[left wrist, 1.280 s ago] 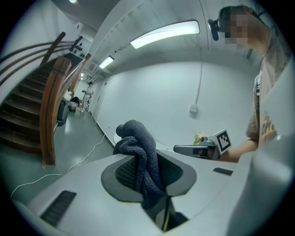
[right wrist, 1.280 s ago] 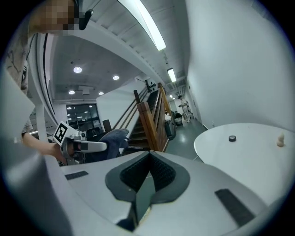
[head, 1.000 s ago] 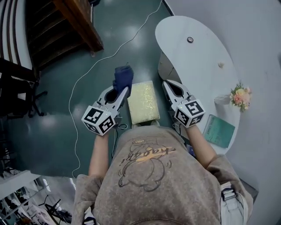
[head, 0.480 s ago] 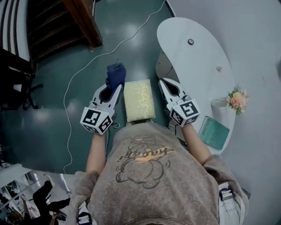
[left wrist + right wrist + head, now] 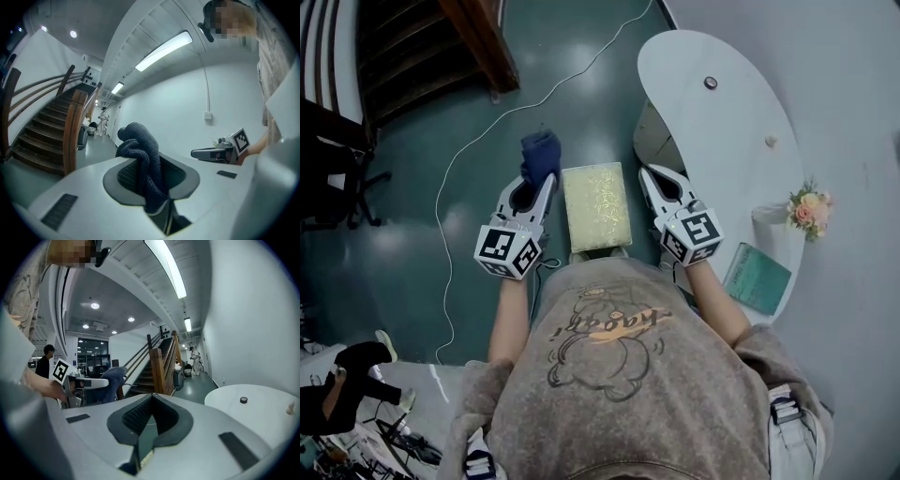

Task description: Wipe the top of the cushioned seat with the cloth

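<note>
1. The left gripper [image 5: 542, 185] has its jaws clamped on the dark blue cloth [image 5: 539, 155]. The cloth bunches up above the jaw tips and also hangs down between them.
2. The right gripper [image 5: 652, 178] has its jaws together, with nothing between them.
3. Both forearms reach forward from the person's torso. The 2 grippers point away from the body, roughly parallel, with their marker cubes nearest the person.
4. The cushioned seat [image 5: 595, 206] sits between the 2 grippers, and its yellow patterned top is uncovered.
5. The cloth is just off the seat's far left corner, not on the top. The right gripper flanks the seat's right edge.
6. A white curved table [image 5: 712, 131] stands right of the seat. Flowers [image 5: 809, 208] and a green booklet [image 5: 757, 277] lie by its near right edge.
</note>
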The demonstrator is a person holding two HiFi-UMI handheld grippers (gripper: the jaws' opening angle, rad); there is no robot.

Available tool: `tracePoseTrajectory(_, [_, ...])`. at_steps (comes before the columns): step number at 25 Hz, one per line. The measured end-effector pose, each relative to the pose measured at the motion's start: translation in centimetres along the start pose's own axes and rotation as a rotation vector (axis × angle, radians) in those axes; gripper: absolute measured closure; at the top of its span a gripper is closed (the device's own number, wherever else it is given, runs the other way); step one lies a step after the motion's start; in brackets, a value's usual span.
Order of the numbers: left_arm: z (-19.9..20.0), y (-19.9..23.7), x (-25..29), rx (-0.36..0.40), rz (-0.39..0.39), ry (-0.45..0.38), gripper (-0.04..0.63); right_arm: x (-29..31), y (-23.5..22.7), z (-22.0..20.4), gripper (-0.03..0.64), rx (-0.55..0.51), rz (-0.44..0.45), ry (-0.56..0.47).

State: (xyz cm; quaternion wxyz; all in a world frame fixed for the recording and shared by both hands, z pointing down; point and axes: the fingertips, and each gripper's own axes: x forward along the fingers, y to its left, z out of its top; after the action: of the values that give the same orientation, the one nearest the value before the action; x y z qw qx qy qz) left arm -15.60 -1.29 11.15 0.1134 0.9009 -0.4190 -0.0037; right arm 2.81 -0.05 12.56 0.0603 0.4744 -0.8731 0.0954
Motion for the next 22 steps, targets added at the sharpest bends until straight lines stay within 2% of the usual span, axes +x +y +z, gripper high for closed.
tracePoseTrajectory(22, [-1.3,-0.7,-1.8,-0.066,0.035,0.013,0.509,-1.2,0.1,-0.9,0.614,0.014,-0.025,0.012])
